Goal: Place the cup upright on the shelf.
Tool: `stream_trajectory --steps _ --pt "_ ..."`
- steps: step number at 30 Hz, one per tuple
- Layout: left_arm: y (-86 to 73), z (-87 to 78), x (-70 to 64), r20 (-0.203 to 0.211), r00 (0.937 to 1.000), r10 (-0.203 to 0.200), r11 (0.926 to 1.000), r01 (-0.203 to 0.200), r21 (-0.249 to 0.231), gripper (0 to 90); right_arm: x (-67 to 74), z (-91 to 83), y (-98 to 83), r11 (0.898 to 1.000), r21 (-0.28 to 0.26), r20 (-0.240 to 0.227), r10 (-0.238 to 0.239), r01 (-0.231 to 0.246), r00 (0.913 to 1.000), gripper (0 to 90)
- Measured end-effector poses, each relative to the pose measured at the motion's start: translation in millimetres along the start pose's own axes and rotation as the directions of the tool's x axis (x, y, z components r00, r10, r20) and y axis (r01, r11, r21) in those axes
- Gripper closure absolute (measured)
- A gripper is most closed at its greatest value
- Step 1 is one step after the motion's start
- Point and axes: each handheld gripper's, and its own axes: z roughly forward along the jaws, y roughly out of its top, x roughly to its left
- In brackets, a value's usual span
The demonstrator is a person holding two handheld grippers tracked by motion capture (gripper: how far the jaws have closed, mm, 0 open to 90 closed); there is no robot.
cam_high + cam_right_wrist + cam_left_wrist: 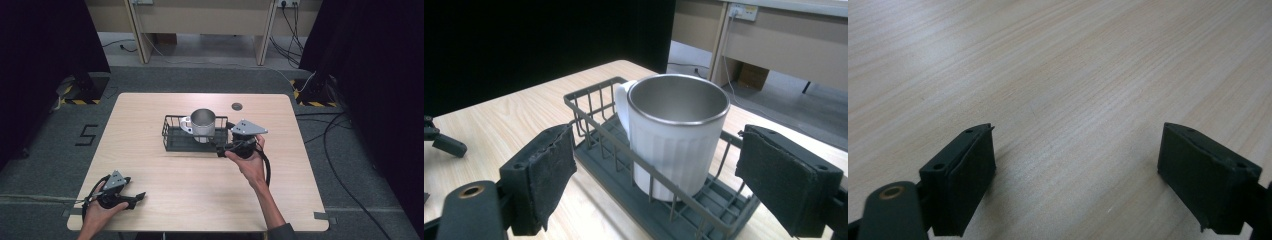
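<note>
**Right tongs level with the mug in the wire basket**

The person's right hand reaches in from the bottom of the high view, forearm angled up and to the left, and holds the right tongs low over the worktop, pointing left at the near right corner of the basket. In the right gripper view these tongs stand spread, with nothing pinched; the mug shows in the gap between the black pads, farther off and clear of them.

The left hand rests at the near left edge of the worktop, its left tongs lying low and pointing right. In the left gripper view they are spread wide over bare wood.

The mug stands upright inside the dark wire basket, toward its right half. Its wall is white and ribbed, its inside and rim bare metal, and its white handle points away from the right tongs, toward the basket's far side
</note>
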Motion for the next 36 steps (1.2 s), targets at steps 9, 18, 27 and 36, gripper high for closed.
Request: stream_trajectory --steps 9,18,27,36 --pt "0.0 0.0 0.0 0.0 1.0 0.0 1.0 0.0 0.001 14.6 5.7 -5.4 -11.0 1.0 0.019 -0.003 0.011 -0.011 0.9999 15.4" --pt "0.0 0.0 0.0 0.0 1.0 0.0 1.0 0.0 0.001 14.6 13.6 -12.5 -33.7 0.999 0.029 0.001 0.041 -0.041 0.9992 15.6" --pt "0.0 0.0 0.0 0.0 1.0 0.0 1.0 0.0 0.001 14.6 22.6 -18.4 -53.9 0.998 0.047 0.007 0.036 -0.036 0.9993 15.6" --pt "0.0 0.0 0.0 0.001 1.0 0.0 1.0 0.0 0.001 14.6 30.4 -16.9 -72.4 0.996 0.064 -0.012 0.067 -0.066 0.9977 15.6"
